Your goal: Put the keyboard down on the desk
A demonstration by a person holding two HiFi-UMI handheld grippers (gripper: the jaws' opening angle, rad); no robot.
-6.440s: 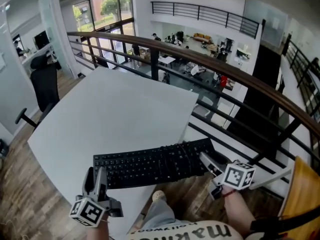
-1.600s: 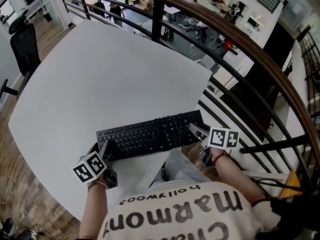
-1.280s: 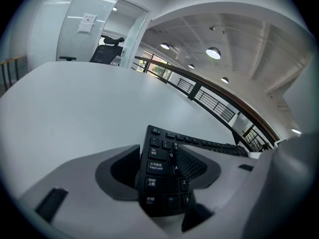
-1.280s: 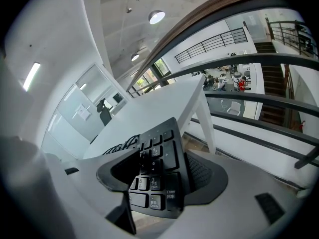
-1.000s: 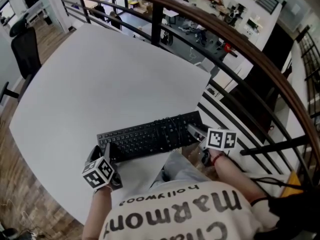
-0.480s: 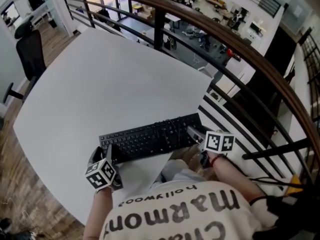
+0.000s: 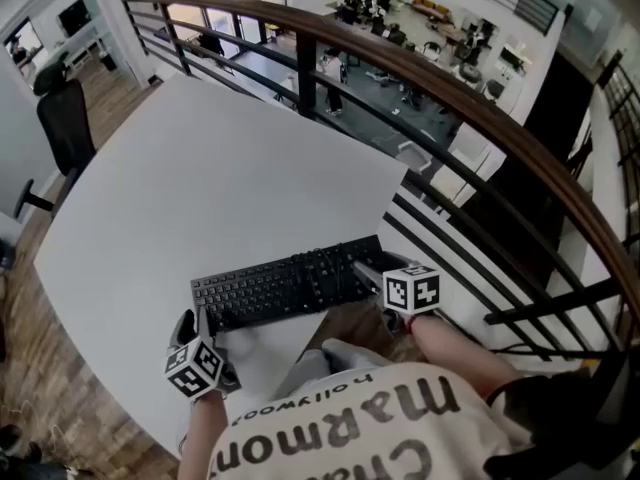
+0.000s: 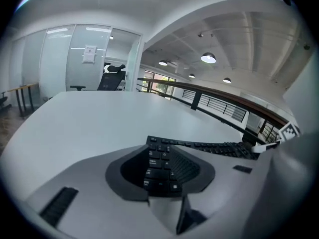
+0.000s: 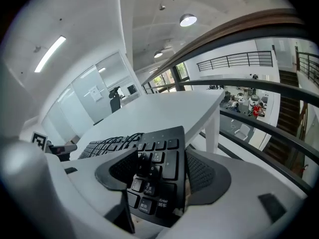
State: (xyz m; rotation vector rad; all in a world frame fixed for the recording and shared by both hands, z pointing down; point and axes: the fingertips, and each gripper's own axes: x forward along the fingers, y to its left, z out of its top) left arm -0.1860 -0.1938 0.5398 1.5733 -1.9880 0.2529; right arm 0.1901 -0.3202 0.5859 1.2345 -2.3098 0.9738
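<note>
**A:** Starting with the head view: any sign of the keyboard (image 7: 285, 288)?

**B:** Lies flat along the near edge of the desk (image 7: 200, 168), by the look of it. Pokes its right end out past the desk's near right corner, over the floor (image 7: 60, 388).

**A:** And through the left gripper view?

**B:** Shows the left gripper (image 7: 195, 320) closing its jaws, with the keyboard's left end in the gap. Hard to judge contact from here. Probably no pressing, so best read as let go.

**A:** Right gripper view?

**B:** Shows the right gripper (image 7: 365, 268) spreading its jaws around the number-pad end. Leaves a sliver of daylight beside one pad, so no grip there either.

**A:** Step in hand, then?

**B:** Likely the release, at the very end of the set-down. Calls next for drawing both grippers straight back off the ends without dragging the keyboard. Might also want a nudge to bring that overhanging end further onto the desk.
</note>
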